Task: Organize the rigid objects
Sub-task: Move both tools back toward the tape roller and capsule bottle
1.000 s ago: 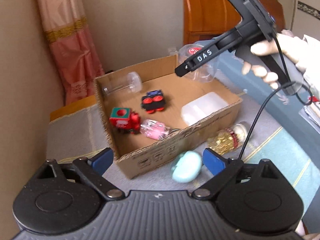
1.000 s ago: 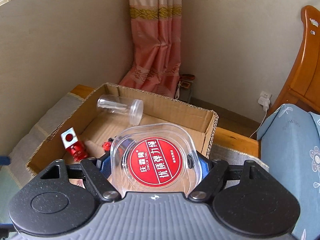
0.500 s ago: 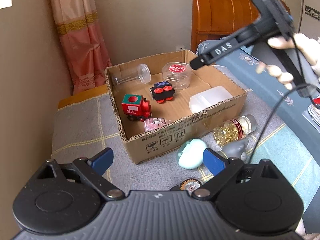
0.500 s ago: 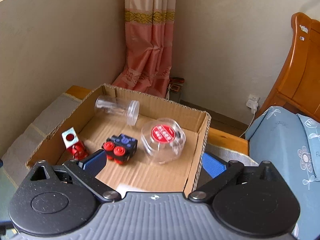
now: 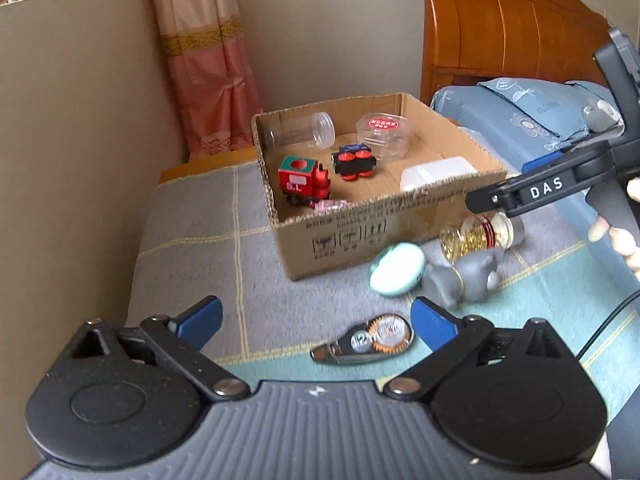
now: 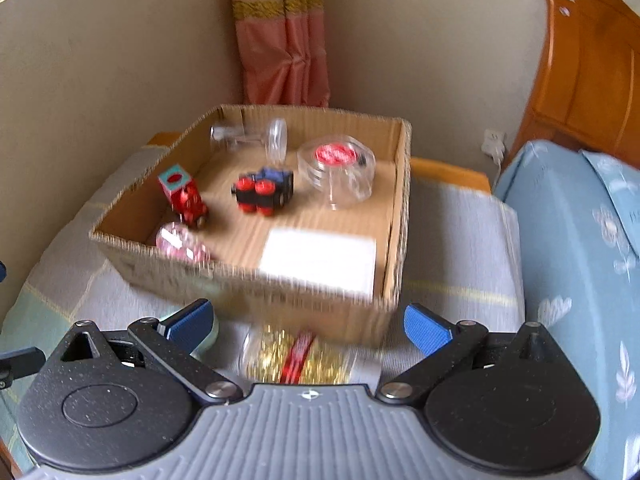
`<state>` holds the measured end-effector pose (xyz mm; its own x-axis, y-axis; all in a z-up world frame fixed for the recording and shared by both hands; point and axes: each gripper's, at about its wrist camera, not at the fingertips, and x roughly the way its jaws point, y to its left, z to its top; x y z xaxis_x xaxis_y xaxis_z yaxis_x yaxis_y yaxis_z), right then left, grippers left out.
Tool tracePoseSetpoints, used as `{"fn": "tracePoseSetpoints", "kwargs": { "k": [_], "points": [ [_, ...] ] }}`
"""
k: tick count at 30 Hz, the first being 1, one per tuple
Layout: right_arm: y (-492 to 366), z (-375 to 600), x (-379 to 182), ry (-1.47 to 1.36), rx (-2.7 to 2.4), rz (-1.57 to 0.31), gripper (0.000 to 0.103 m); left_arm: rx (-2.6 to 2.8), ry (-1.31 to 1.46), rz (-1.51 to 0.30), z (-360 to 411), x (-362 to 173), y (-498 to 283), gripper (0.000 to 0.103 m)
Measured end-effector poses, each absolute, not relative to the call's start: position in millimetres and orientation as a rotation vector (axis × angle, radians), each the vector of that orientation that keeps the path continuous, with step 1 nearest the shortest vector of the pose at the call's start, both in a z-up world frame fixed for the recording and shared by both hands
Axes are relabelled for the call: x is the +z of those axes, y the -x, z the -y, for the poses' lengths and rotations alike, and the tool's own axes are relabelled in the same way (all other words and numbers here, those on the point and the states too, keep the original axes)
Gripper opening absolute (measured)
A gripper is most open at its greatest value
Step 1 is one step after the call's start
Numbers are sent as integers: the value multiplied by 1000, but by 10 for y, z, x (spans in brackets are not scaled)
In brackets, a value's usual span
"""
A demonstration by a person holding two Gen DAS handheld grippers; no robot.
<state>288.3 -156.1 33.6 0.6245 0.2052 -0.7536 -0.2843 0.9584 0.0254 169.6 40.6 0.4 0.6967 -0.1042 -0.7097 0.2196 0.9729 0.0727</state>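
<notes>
Right wrist view: my right gripper [image 6: 306, 326] spread wide, empty, above gold-filled bottle [image 6: 298, 354] lying just outside cardboard box [image 6: 248, 284]; likely rigid, smooth, rolls easily; grip mid-body across width; left gripper [image 5: 316, 318] wide open, empty.

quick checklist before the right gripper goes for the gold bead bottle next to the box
1. Right gripper empty, jaws open: ok.
2. Clear bottle of gold beads with red band lies between and below the open jaws: ok.
3. Bottle free of neighbours: not ok, the grey plush toy lies against it.
4. Bottle cap closed: cannot tell.
5. Free floor in the brown cardboard box: ok, bare patch mid-box.
6. Left gripper out of the way: ok, open over the grey tape dispenser.
</notes>
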Motion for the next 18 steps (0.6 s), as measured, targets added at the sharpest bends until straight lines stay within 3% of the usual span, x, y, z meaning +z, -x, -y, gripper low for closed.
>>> {"fn": "tracePoseSetpoints", "kwargs": {
  "k": [18],
  "points": [
    [-2960, 1546, -234, 30, 166, -912, 103, -188, -105, -813, -321, -274, -1583, 101]
  ]
}}
